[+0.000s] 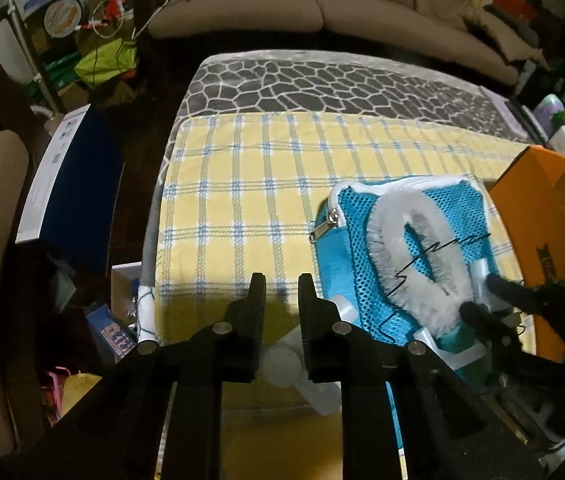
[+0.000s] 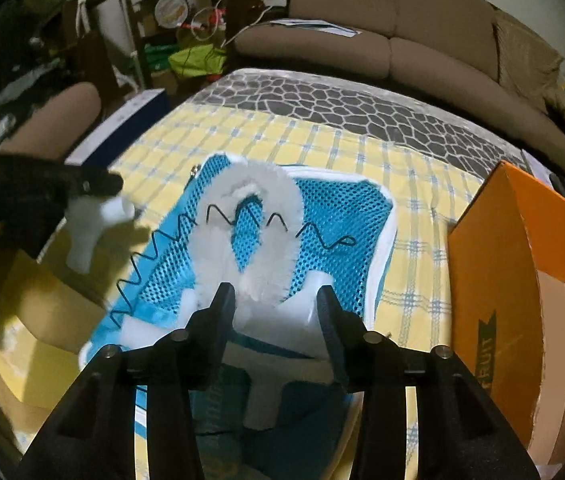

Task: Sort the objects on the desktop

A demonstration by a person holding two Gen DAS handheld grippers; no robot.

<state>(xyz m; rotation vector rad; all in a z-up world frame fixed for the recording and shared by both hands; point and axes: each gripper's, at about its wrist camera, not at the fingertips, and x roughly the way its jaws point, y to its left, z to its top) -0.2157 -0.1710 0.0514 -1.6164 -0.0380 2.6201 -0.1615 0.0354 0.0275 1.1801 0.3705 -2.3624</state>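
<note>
Currently left gripper (image 1: pixel 281 286) pinches white bottle (image 1: pixel 282 362); right gripper (image 2: pixel 278 294) clamps white brush (image 2: pixel 260 204) over blue pouch (image 2: pixel 322 216).

Your workspace layout
The mesh pouch (image 2: pixel 322 216) is lying on the cloth (image 2: pixel 414 168), the box (image 2: pixel 522 280) sitting right of it.

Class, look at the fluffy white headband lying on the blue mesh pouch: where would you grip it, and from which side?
Grip the fluffy white headband at its arched top, from above with jaws across the band: the hoop lies flat on the blue mesh pouch, and there the wavy black wire stays clear.
</note>
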